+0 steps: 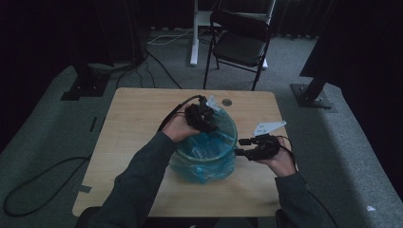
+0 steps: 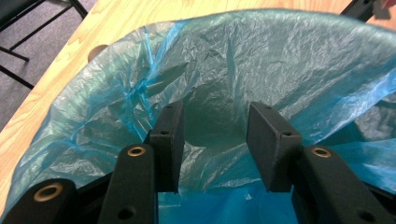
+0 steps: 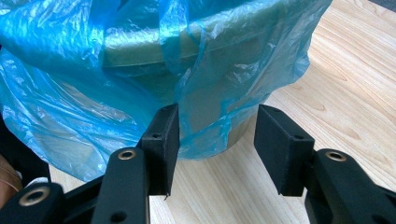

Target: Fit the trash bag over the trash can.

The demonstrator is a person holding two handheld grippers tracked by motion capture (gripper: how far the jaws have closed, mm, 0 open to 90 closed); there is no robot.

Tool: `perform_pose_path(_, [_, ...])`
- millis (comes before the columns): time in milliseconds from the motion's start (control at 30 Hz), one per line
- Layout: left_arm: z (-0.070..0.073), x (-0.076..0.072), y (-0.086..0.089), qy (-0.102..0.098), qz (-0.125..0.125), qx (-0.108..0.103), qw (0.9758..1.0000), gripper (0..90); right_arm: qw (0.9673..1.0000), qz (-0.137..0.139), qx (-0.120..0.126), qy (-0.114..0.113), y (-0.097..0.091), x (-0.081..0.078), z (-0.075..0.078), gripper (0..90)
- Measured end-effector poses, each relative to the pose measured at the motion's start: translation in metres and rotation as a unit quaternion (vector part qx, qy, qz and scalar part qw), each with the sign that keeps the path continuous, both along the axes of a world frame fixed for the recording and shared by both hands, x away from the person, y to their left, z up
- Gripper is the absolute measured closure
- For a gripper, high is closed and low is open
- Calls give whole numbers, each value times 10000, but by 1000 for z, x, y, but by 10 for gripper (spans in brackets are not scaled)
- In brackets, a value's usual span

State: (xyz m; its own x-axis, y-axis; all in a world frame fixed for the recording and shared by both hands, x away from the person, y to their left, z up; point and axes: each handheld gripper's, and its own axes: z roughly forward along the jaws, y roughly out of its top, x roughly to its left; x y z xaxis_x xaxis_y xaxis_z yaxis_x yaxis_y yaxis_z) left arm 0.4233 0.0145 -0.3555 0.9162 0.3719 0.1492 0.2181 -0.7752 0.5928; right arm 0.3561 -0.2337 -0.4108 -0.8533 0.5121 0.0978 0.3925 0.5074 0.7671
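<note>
A round bin [image 1: 209, 156] lined with a thin blue plastic bag [image 1: 216, 142] stands in the middle of the wooden table [image 1: 138, 123]. My left gripper [image 1: 205, 119] is over the bin's far left rim. In the left gripper view it [image 2: 215, 119] looks down into the bag [image 2: 280, 60], open, with nothing pressed between its jaws. My right gripper [image 1: 241, 147] hovers just right of the bin, also open. In the right gripper view it [image 3: 217, 119] points at the bin's side [image 3: 210, 93], where the bag's loose hem [image 3: 56, 107] drapes over the rim; its left jaw is close to that hem.
A black folding chair [image 1: 240, 40] and a white desk leg [image 1: 194, 33] stand beyond the table's far edge. Cables [image 1: 28, 190] run over the grey carpet at left. A small round hole [image 1: 226, 102] is in the tabletop behind the bin.
</note>
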Motion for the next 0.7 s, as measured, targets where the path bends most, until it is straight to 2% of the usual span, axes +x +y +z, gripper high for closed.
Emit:
perform_pose_path(67, [0, 0, 0, 0, 0, 0, 10000, 565, 10000, 0, 0, 3, 0, 0, 0, 496])
perform_pose_path(267, [-4, 1, -6, -13, -41, 237, 9997, 565, 10000, -1, -9, 9, 0, 0, 0, 497])
perform_pose_path(300, [-5, 2, -9, -23, -72, 363, 9993, 565, 10000, -5, -5, 13, 0, 0, 0, 496])
perform_pose_path(500, [-11, 5, -15, 29, -94, 630, 9980, 562, 10000, -2, -8, 7, 0, -1, 0, 496])
perform_pose_path(567, [-13, 5, -16, 21, -82, 683, 9976, 557, 10000, -2, -8, 2, 0, -1, 0, 496])
perform_pose_path(700, [-9, 4, -13, -20, -81, 637, 9979, 557, 10000, -4, -8, 1, -1, -1, 1, 496])
